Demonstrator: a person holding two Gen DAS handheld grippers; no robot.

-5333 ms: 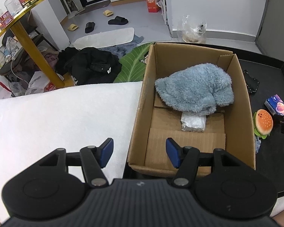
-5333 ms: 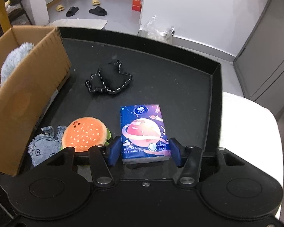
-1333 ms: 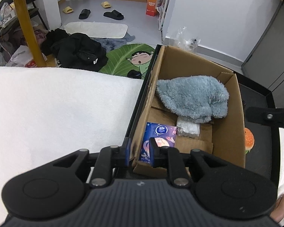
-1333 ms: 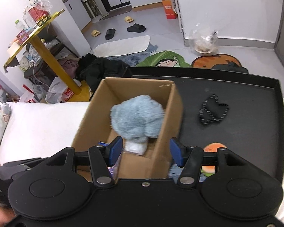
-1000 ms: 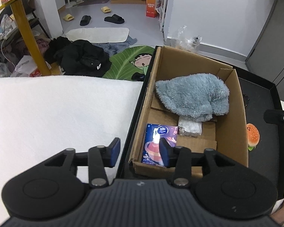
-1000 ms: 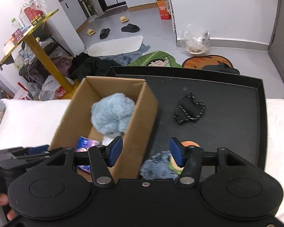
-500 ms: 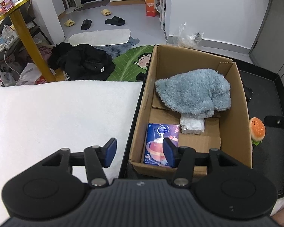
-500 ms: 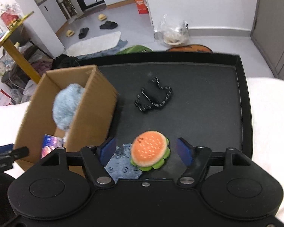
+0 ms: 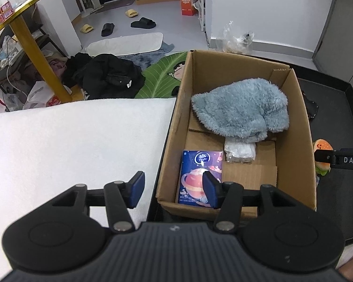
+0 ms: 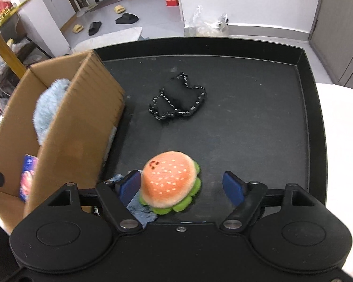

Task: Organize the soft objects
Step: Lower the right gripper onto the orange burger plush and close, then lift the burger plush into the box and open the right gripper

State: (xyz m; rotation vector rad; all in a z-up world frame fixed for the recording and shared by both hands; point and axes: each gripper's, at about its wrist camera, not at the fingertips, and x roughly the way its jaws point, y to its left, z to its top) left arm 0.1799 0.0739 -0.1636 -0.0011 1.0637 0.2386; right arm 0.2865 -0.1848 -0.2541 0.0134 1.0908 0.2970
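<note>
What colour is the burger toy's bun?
The burger toy has an orange bun with pale dots and green frills underneath. It shows best in the right wrist view.

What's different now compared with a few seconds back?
The tissue pack went from the black tray into the cardboard box. The right gripper came down around the burger plush, its jaws just opening. The fluffy blue item and black pouch stayed put.

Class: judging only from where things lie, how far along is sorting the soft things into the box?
Done: blue fluffy cloth and tissue pack lie in the cardboard box. In hand: right gripper, its jaws just opened wide, straddles the burger toy, not gripping. Left: that toy, black pouch, small blue cloth.
</note>
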